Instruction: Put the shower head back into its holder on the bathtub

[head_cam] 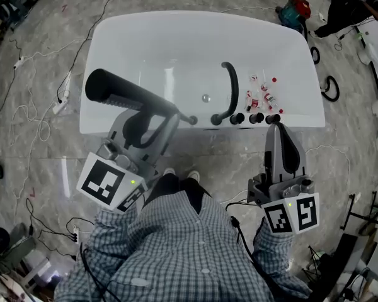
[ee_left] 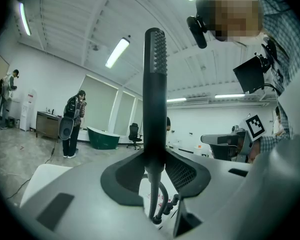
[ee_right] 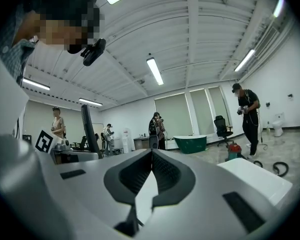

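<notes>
Black long-handled shower head [head_cam: 123,93], one only, is clamped in the left gripper [head_cam: 167,116] above the near rim of the single white bathtub [head_cam: 151,36]; the right gripper [head_cam: 276,127] is clenched, empty.

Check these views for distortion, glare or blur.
Head view: fisheye bows the bathtub rim, mild sheen inside. Left gripper view: the shower head is a dark backlit silhouette under ceiling lights. Right gripper view: black vignetted corners, bowed ceiling beams.

Shower head [ee_left: 155,84] upright between the fingers [ee_left: 121,180], hose [ee_left: 151,200] seemingly beneath
</notes>
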`<state>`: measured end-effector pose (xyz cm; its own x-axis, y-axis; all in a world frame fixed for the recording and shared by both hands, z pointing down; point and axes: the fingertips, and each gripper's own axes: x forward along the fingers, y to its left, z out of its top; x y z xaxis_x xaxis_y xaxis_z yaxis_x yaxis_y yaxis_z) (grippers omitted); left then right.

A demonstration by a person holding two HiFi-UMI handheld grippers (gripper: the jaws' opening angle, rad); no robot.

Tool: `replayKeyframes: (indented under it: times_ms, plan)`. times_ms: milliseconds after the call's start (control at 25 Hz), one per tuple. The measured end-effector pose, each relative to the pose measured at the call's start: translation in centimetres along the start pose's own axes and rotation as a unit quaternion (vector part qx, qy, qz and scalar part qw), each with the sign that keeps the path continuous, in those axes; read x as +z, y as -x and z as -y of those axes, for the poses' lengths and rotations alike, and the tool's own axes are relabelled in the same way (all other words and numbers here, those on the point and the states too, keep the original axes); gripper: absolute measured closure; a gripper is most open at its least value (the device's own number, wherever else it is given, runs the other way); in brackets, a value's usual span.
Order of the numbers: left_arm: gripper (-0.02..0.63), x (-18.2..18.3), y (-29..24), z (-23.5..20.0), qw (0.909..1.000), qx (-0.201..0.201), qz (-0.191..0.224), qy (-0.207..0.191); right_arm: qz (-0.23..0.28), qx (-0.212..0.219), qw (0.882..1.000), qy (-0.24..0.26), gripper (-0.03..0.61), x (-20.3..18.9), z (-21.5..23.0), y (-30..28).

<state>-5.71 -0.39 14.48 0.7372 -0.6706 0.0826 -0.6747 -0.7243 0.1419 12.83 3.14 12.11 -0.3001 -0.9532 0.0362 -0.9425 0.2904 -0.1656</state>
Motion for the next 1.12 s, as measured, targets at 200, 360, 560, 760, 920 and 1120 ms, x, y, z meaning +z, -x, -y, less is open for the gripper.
replayKeyframes:
  times_ms: [200,360,560,760,920,1120]
  plan:
    - [0.482,-1.7,-1.0,-1.0,0.9999,-0.001,-0.011,0.007,-0.011,0.001,1.0,-0.017,0.563,-1.4,-0.1,-0.5]
    - [0.482,-3.2,-1.5,-1.7,0.9998,0.004,-0.021,0.004,-0.019,-0.002,1.0,-0.025,0.563,-2.7,0.3,-0.9]
    - [0.482,-5.1,-2.5,-2.3,0.9994,0.006,-0.034,-0.001,-0.03,-0.003,0.999,-0.028,0.563,-3.9,0.9,-1.6]
    - [0.482,-6.8,-3.7,-3.0,0.9993,0.007,-0.038,0.005,-0.046,0.011,0.998,-0.029,0.563,-5.4,0.8,-2.6]
    - [0.482,-8.8,-4.3,-3.4,0.9989,0.004,-0.047,-0.008,-0.063,0.033,0.997,-0.031,0.563,-7.6,0.3,-3.4]
    - [0.482,-11.7,-5.2,-3.3,0.9975,-0.007,-0.064,-0.029,-0.084,0.043,0.995,-0.028,0.563,-9.7,0.5,-4.1]
